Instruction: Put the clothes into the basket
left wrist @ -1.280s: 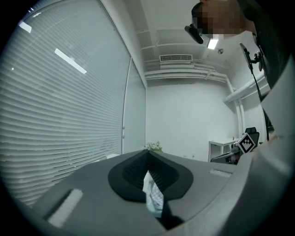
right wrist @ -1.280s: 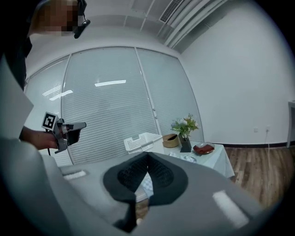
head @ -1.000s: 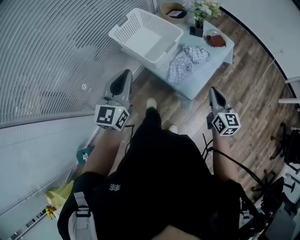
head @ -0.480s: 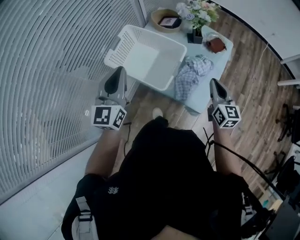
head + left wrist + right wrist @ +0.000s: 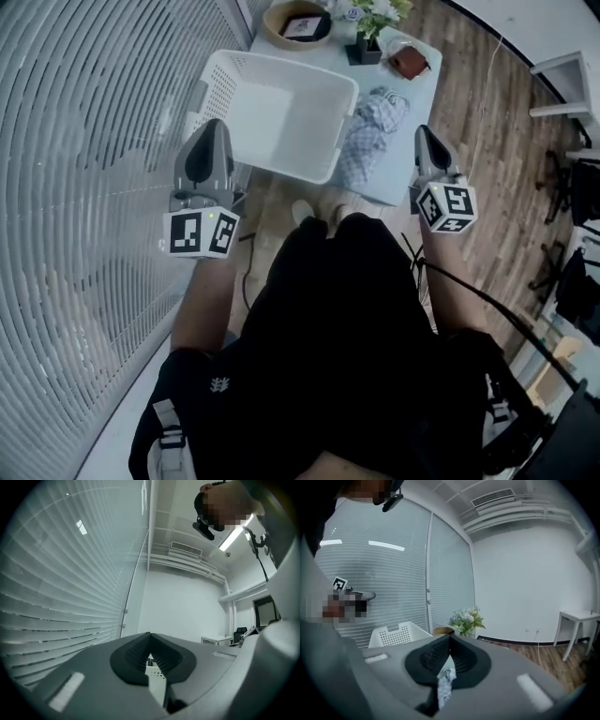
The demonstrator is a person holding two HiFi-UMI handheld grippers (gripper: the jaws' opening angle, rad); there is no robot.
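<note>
A white laundry basket (image 5: 272, 112) stands on the left part of a pale blue low table (image 5: 417, 112). A blue-checked shirt (image 5: 370, 131) lies crumpled on the table just right of the basket, hanging over the near edge. My left gripper (image 5: 213, 128) is held in the air before the basket's near left corner, jaws shut and holding nothing. My right gripper (image 5: 422, 133) hovers right of the shirt, shut too, with nothing in it. In the right gripper view the gripper (image 5: 449, 644) points at the shirt (image 5: 446, 679), with the basket (image 5: 396, 633) to its left.
A vase of flowers (image 5: 367, 28), a round wicker bowl (image 5: 298, 21) and a brown thing (image 5: 411, 61) sit at the table's far end. Slatted blinds (image 5: 84, 141) run along the left. A white side table (image 5: 572, 70) stands at right on wood flooring.
The person has walked up to the table, so basket and shirt now lie closer, just ahead of the grippers. Both grippers stay shut and holding nothing.
</note>
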